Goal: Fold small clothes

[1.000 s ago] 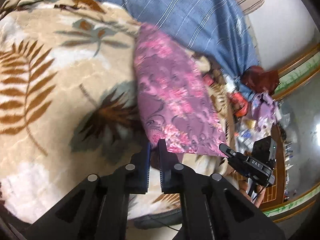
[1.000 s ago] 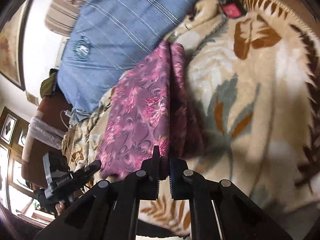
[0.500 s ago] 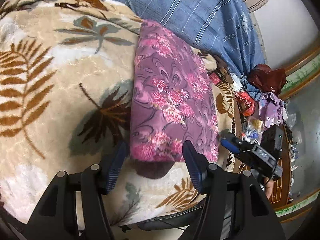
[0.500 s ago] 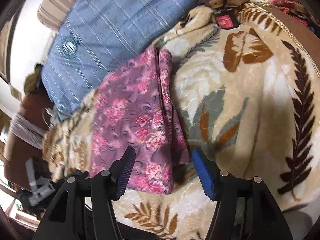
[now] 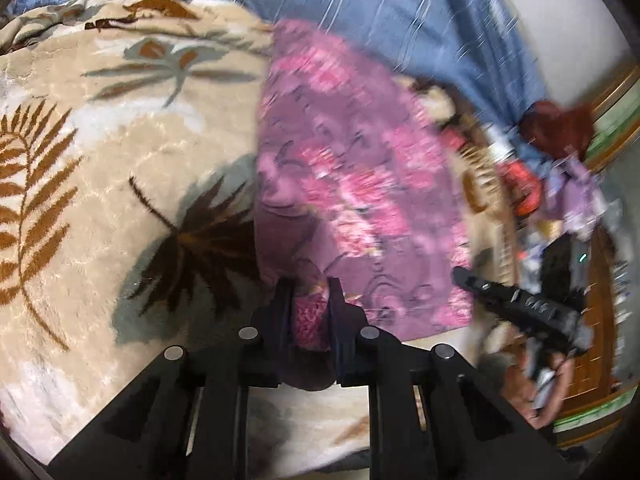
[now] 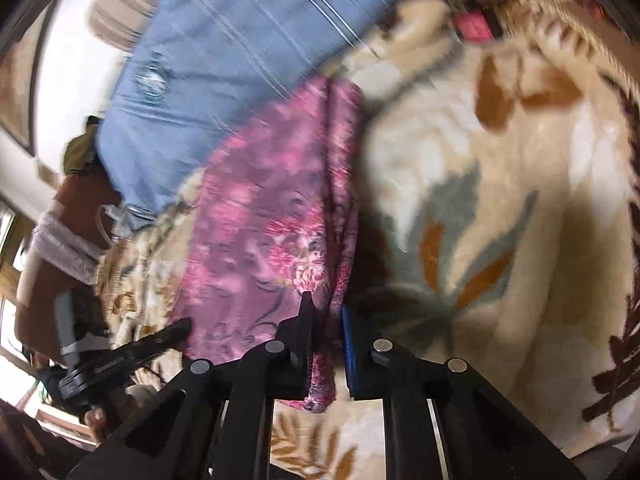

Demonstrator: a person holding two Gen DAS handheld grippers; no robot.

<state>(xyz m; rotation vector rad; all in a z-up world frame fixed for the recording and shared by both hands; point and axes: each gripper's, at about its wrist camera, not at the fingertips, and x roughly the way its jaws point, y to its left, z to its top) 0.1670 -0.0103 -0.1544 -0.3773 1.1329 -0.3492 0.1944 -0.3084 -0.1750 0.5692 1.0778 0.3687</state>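
A purple garment with pink flowers lies folded lengthwise on a beige leaf-patterned blanket. My left gripper sits at the garment's near hem, jaws closing with a bunch of the fabric pinched between them. In the right wrist view the same garment runs away from me, and my right gripper holds the other near corner, jaws closing with cloth pressed between the pads. Each gripper shows in the other's view: the right gripper and the left gripper, both at the hem.
A blue striped cloth lies beyond the garment's far end. Assorted clutter and a red bundle crowd the bed's side by a wooden frame. The blanket spreads wide on the other side. A hand grips the right tool.
Both grippers were shut a second ago, opened wide over the near hem, then dropped onto it and closed on the fabric. The view is now motion-blurred.
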